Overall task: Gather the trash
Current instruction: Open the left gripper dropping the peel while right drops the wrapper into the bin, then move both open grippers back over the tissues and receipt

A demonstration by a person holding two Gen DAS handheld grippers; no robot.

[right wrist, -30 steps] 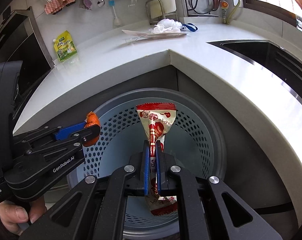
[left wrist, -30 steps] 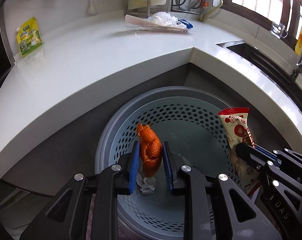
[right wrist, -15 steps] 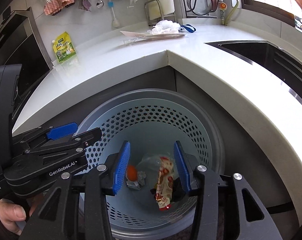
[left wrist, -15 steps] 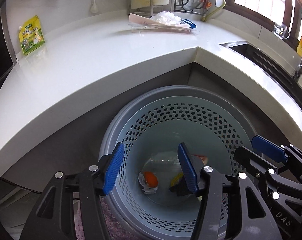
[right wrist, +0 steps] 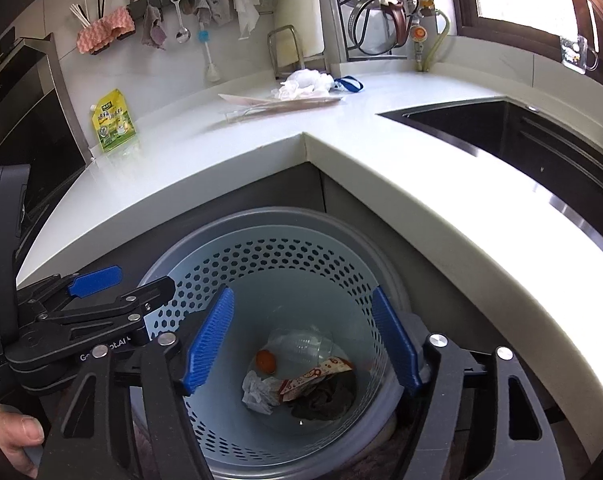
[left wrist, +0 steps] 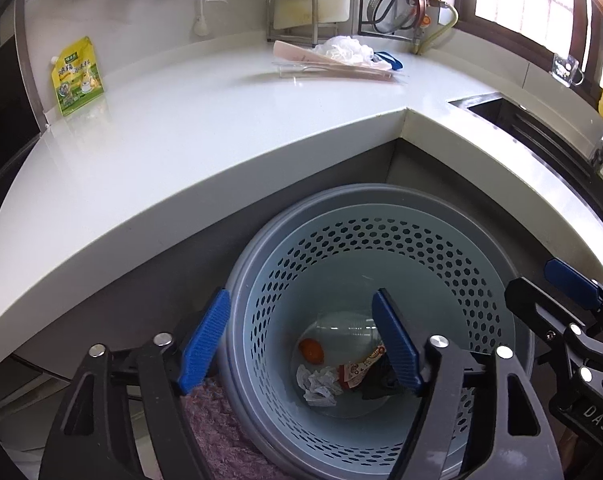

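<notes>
A pale blue perforated trash basket [left wrist: 453, 264] [right wrist: 301, 264] stands on the floor below the counter corner. At its bottom lie an orange peel [left wrist: 311, 351] [right wrist: 265, 359], a red-and-white snack wrapper [left wrist: 357, 370] [right wrist: 317, 376], crumpled white paper [left wrist: 319, 386] [right wrist: 257, 392], a clear plastic cup [right wrist: 301, 344] and a dark scrap [right wrist: 325, 398]. My left gripper [left wrist: 301, 344] is open and empty above the basket. My right gripper [right wrist: 303, 340] is open and empty above it too. Each gripper shows at the edge of the other's view.
The white L-shaped counter [left wrist: 181, 140] wraps around the basket. On it are a green pouch [left wrist: 77, 76] [right wrist: 113, 124], a flat tray with a white plastic bag [left wrist: 341, 50] [right wrist: 305, 82], and a sink [right wrist: 481, 124] at right. A purple mat [left wrist: 221, 440] lies beside the basket.
Both grippers opened. The orange peel dropped from the left one and the snack wrapper from the right one; both now lie at the basket's bottom. The jaws have since spread wider.
</notes>
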